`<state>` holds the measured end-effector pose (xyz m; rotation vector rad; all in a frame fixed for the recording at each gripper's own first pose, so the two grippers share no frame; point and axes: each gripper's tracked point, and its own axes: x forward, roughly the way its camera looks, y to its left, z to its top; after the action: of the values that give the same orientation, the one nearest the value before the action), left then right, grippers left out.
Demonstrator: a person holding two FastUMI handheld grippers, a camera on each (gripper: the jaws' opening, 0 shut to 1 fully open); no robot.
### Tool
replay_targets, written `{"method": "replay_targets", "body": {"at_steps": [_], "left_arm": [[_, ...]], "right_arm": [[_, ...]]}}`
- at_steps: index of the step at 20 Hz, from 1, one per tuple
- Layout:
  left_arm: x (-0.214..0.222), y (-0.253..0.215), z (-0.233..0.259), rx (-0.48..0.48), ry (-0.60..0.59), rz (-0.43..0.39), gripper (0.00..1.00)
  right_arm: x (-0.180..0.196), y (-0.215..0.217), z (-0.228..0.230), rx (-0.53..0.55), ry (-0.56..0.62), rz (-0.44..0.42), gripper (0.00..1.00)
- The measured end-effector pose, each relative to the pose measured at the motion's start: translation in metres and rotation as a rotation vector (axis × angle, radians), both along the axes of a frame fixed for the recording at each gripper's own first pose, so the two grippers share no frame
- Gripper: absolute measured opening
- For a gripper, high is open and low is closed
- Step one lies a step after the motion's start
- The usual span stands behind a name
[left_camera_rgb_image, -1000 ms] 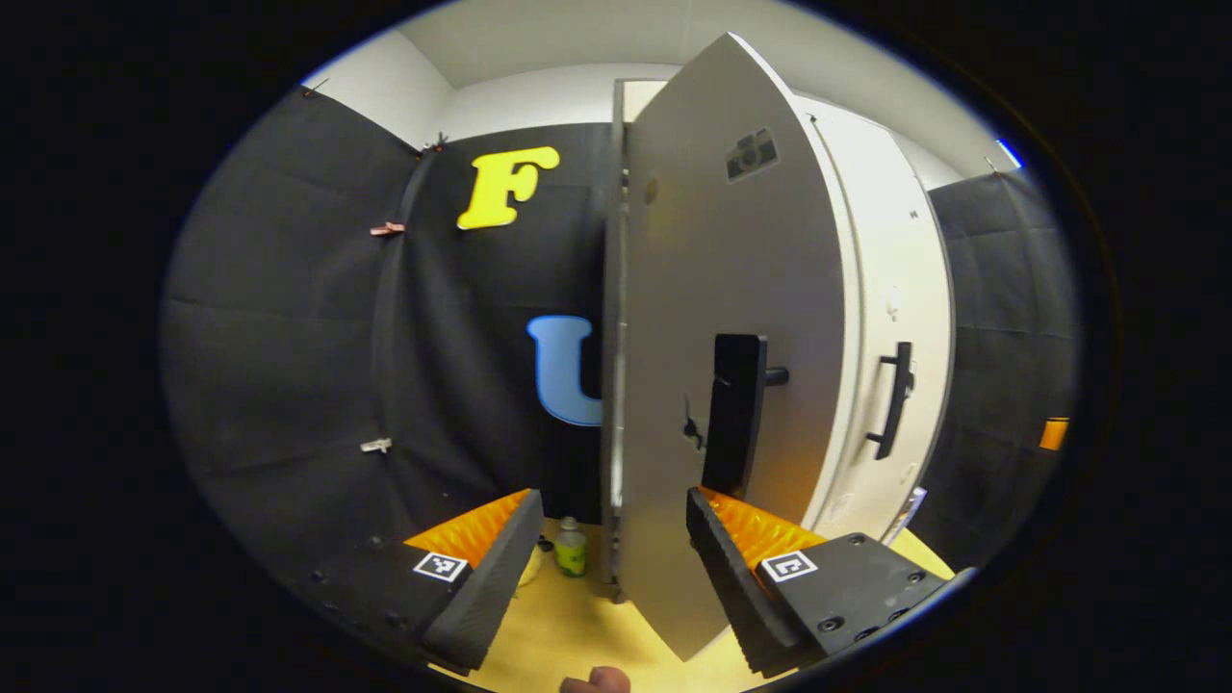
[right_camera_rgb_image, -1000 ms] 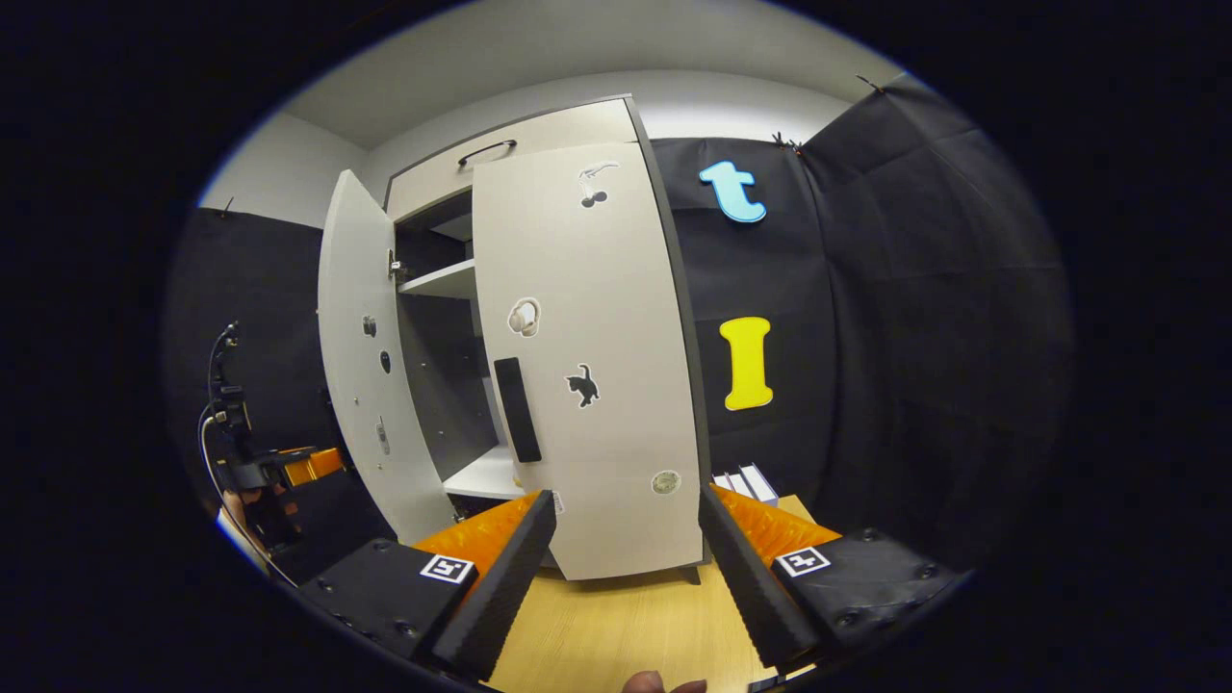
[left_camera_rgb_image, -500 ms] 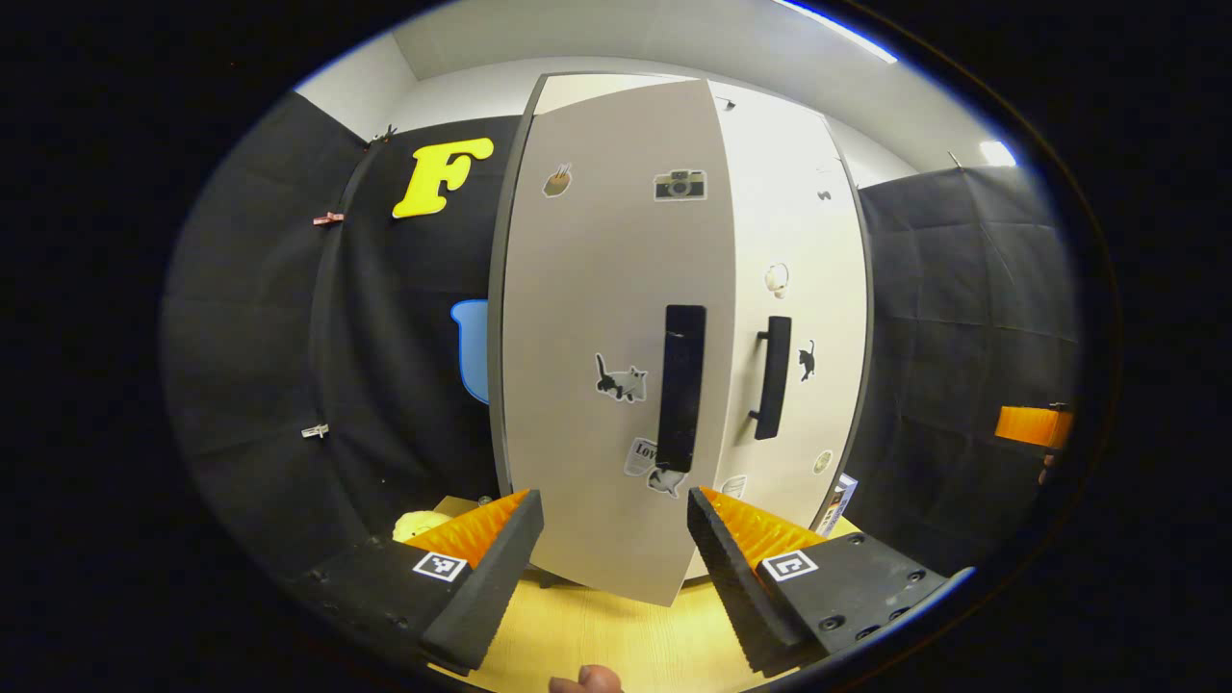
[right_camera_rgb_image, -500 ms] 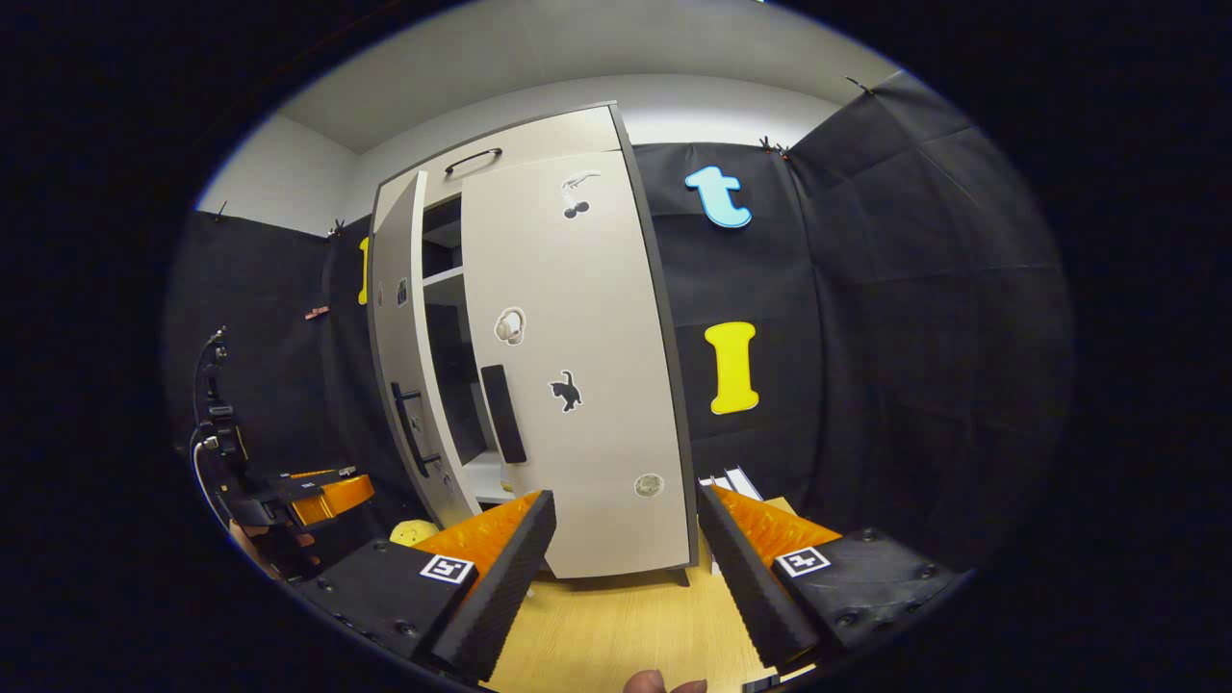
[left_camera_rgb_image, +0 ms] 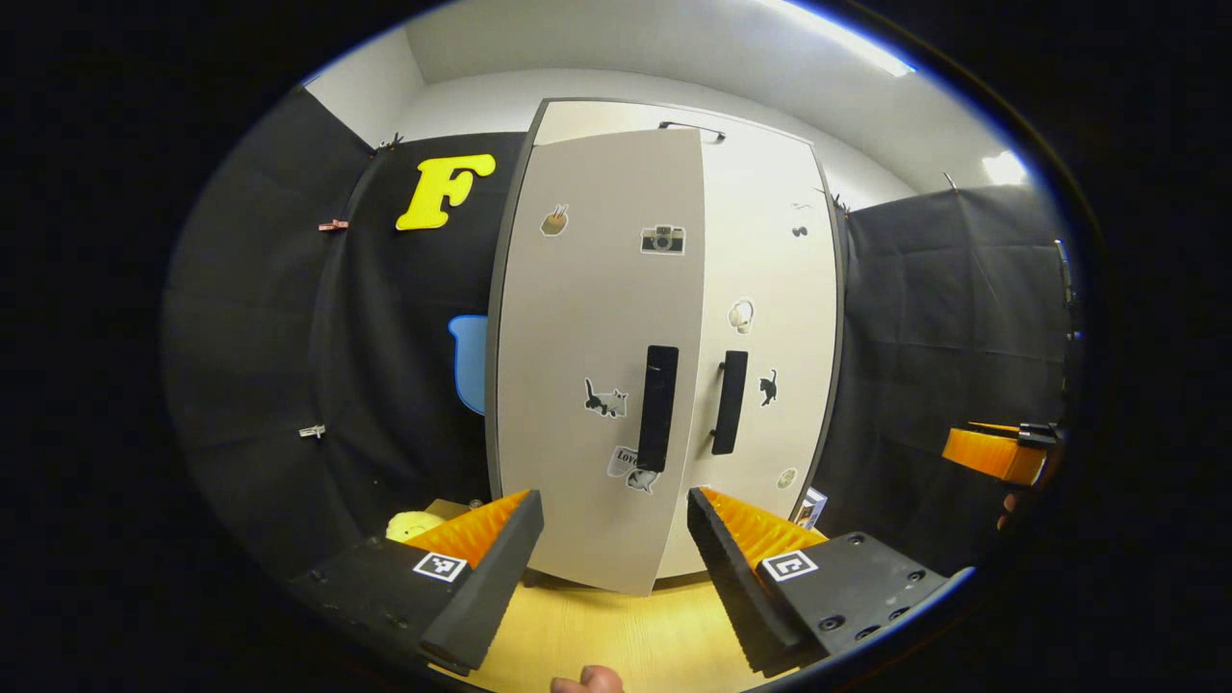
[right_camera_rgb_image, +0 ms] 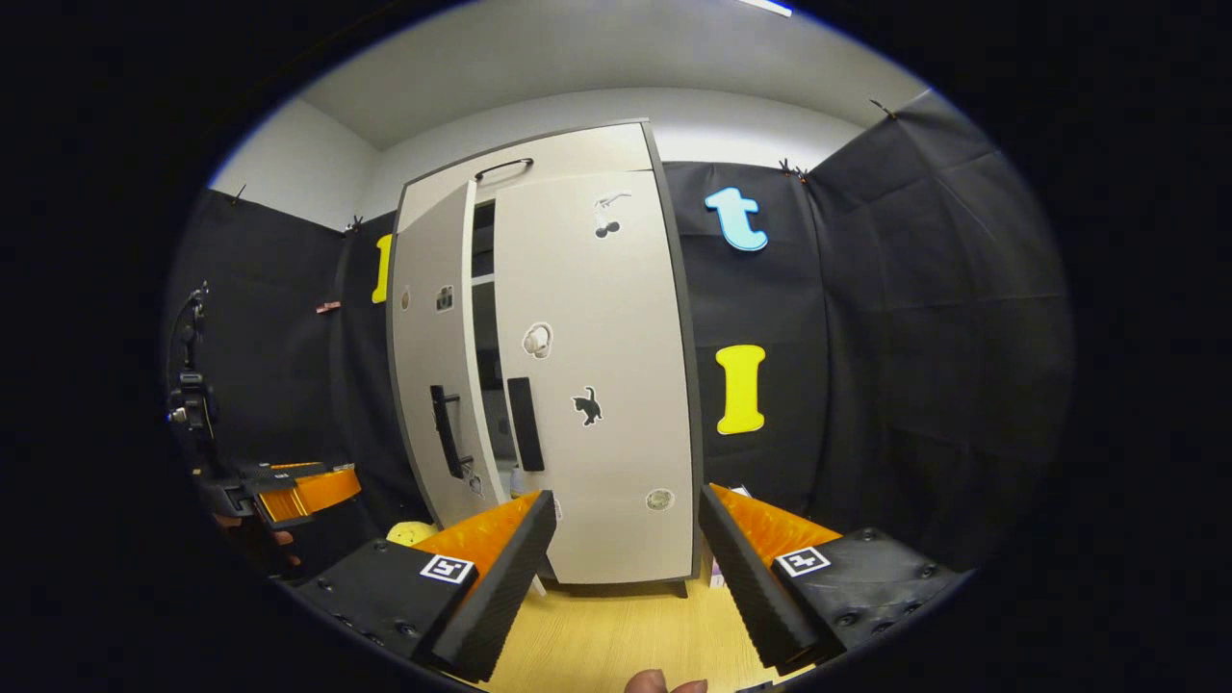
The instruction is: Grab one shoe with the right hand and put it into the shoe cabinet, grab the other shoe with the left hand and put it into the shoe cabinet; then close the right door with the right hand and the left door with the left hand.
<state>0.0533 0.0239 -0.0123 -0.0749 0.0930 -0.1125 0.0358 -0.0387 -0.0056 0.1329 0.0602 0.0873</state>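
Note:
The tall white shoe cabinet stands ahead on the wooden floor. Its right door is flush shut. Its left door stands slightly ajar, and a narrow dark gap shows shelves between the two doors. Black handles run down the doors' inner edges. My left gripper is open a little in front of the left door, touching nothing. My right gripper is open before the right door, also empty. The left gripper shows at the left of the right gripper view. The shoes are hidden.
A yellow soft object lies on the floor left of the cabinet. A small white box stands at the cabinet's right foot. Black cloth walls close in on both sides. The right gripper appears at the far right of the left gripper view.
The left door has swung from wide open to nearly shut. My left gripper has drawn back from it, and the right gripper has backed off slightly.

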Motion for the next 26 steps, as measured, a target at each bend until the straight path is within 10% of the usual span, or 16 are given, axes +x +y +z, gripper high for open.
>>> {"method": "replay_targets", "body": {"at_steps": [26], "left_arm": [[-0.04, 0.015, 0.003, 0.045, -0.004, 0.015, 0.95]], "right_arm": [[-0.019, 0.029, -0.002, -0.022, -0.019, 0.019, 0.98]]}}
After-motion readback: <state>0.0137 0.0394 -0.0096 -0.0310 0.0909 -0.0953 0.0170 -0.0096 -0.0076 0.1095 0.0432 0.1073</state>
